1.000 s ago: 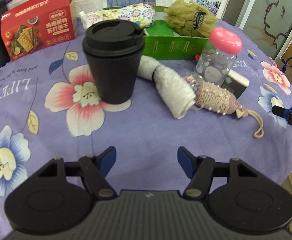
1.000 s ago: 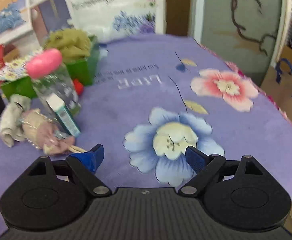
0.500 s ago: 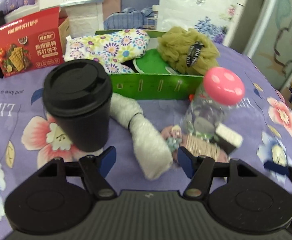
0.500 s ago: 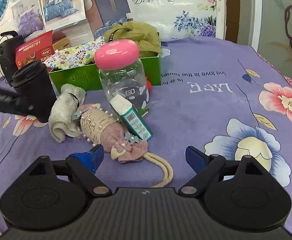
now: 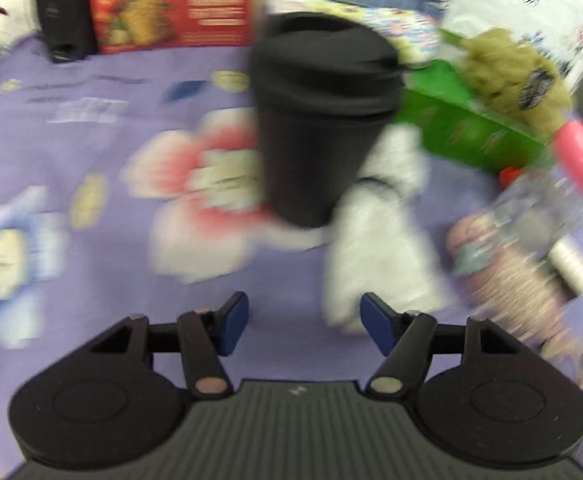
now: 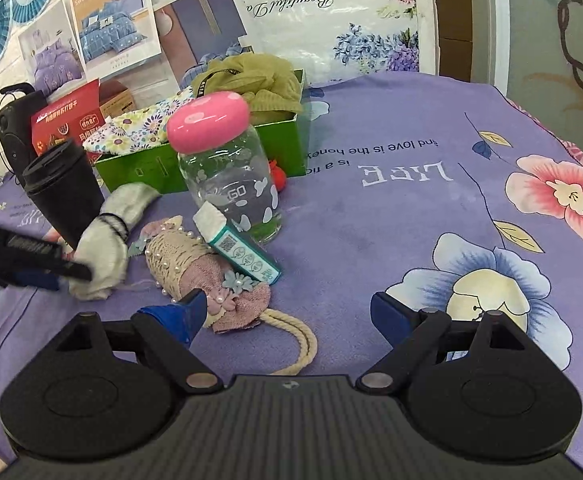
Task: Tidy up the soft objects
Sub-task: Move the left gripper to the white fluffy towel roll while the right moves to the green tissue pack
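The rolled white towel [image 5: 379, 236] lies on the counter [image 5: 91, 128] just ahead of the left gripper [image 5: 304, 322], a little to its right side, with its near end almost level with the right fingertip and no part of it between the jaws yet. Its long axis runs away from that gripper, from the near blunt end up toward the black lidded cup [image 5: 323, 120], which stands touching or just beside its far half (the blur in the left wrist view makes that contact hard to judge). A dark band cinches the roll about midway. The left gripper's jaws are opening and nothing is held. In the right wrist view the same towel [image 6: 105, 246] sits far off to the left of the right gripper [image 6: 287, 314], beyond the pink knitted pouch [image 6: 207, 270] with the cord; that gripper is spread wide and empty. So the left hand is plainly the nearer one, and I judge it needs a small shift to its right to straddle the roll across its width before lifting it toward the green box [image 6: 227, 160].
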